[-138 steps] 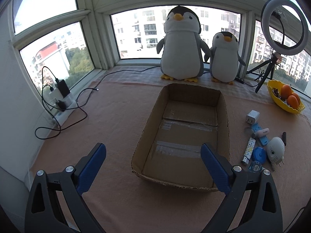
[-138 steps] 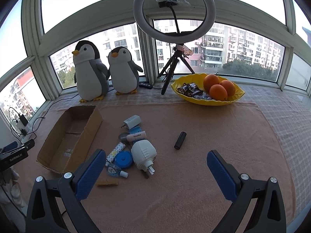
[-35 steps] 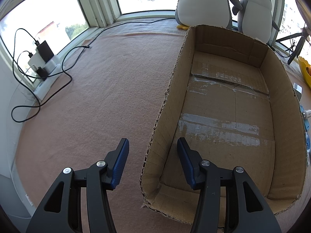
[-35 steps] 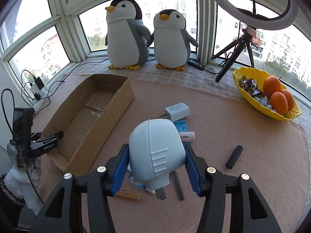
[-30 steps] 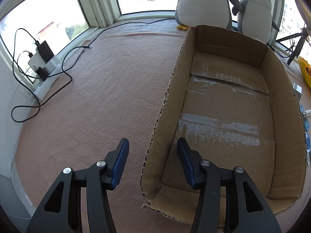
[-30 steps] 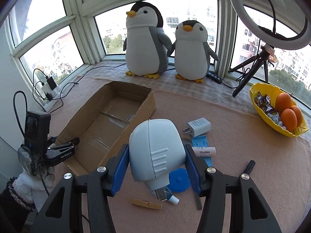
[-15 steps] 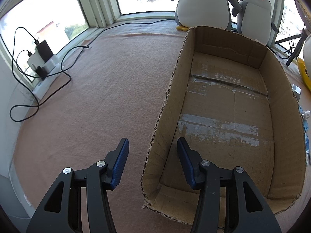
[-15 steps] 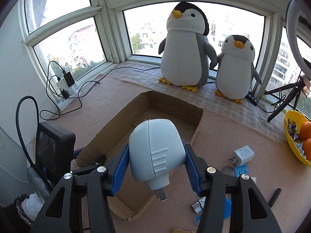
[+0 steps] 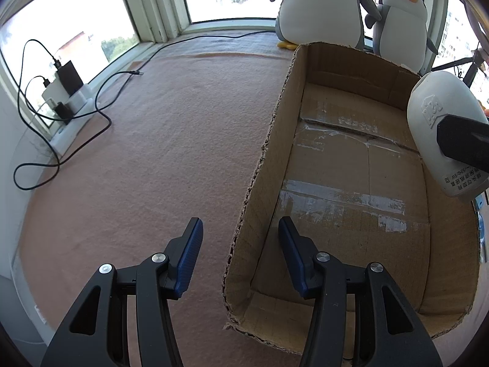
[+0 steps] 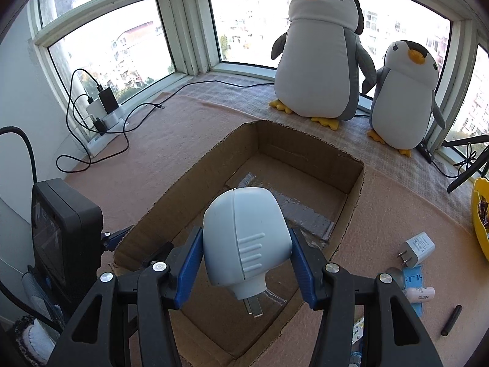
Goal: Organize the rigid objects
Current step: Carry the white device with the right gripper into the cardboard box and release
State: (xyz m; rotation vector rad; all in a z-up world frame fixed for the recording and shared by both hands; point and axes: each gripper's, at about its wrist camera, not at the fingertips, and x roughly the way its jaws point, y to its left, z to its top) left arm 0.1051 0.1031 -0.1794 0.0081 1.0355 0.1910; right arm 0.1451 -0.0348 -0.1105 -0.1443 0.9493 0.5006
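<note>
An open cardboard box (image 9: 351,64) lies on the pink cloth. My left gripper (image 9: 240,238) straddles its left wall near the front corner; the blue pads stand apart on either side and do not press the cardboard. A white plug-in device (image 10: 244,238) with metal prongs hangs over the box (image 10: 305,159), and my right gripper (image 10: 246,234) is shut on its sides. In the left wrist view the white plug-in device (image 9: 434,128) shows at the right edge above the box's right wall, with a black finger (image 9: 461,140) of the right gripper across it.
Two plush penguins (image 10: 321,61) stand behind the box. A power strip with chargers and loose cables (image 9: 64,91) lies at the left window. Right of the box lie a white charger (image 10: 417,249), a blue item (image 10: 414,281), a black cylinder (image 10: 450,321) and a yellow bowl (image 10: 479,214).
The right gripper has carried the white device left from the pile of small items to above the box. The device has come into the left wrist view. The left gripper has kept still.
</note>
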